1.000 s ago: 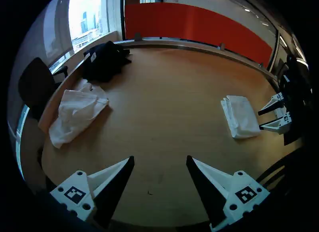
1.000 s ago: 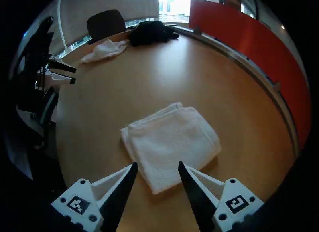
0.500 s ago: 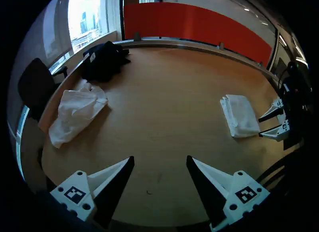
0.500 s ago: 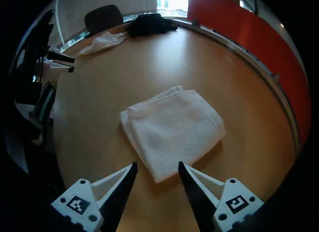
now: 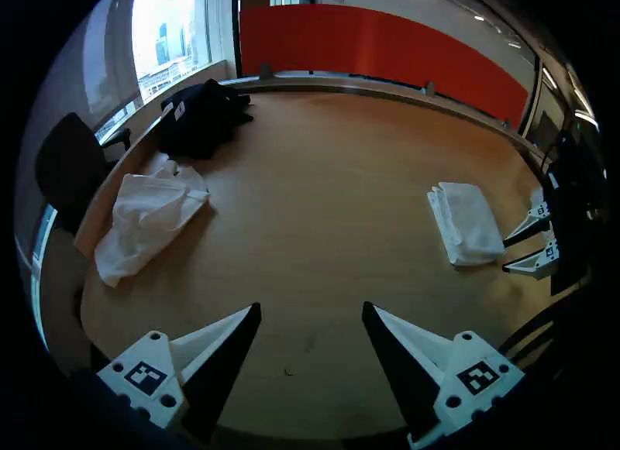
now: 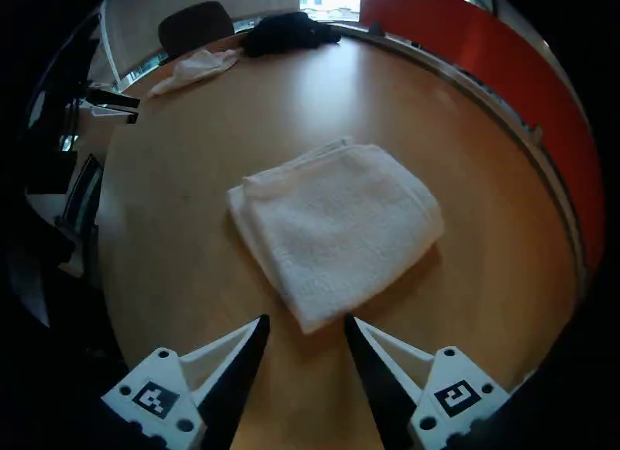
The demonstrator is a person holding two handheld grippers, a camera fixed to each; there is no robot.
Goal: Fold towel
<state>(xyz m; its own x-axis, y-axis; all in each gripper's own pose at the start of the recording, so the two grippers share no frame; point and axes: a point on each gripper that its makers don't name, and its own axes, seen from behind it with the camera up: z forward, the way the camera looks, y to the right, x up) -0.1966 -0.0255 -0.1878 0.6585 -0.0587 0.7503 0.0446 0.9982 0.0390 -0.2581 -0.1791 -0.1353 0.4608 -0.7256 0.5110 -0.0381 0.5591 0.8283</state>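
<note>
White folded towel (image 6: pixel 335 227) lies on the table (image 6: pixel 167 241), its corner just ahead of my right gripper (image 6: pixel 305 320), jaws spread; left gripper (image 5: pixel 310 305) jaws spread too.

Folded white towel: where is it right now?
In the right gripper view the folded white towel lies flat on the wooden table, just ahead of the right gripper, its near corner pointing between the open jaws.

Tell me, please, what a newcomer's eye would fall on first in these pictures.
The folded white towel lies on the wooden table, just ahead of the open right tongs. In the left gripper view, the red wall behind the table stands out, with a crumpled white cloth near the table's edge on the left.
</note>
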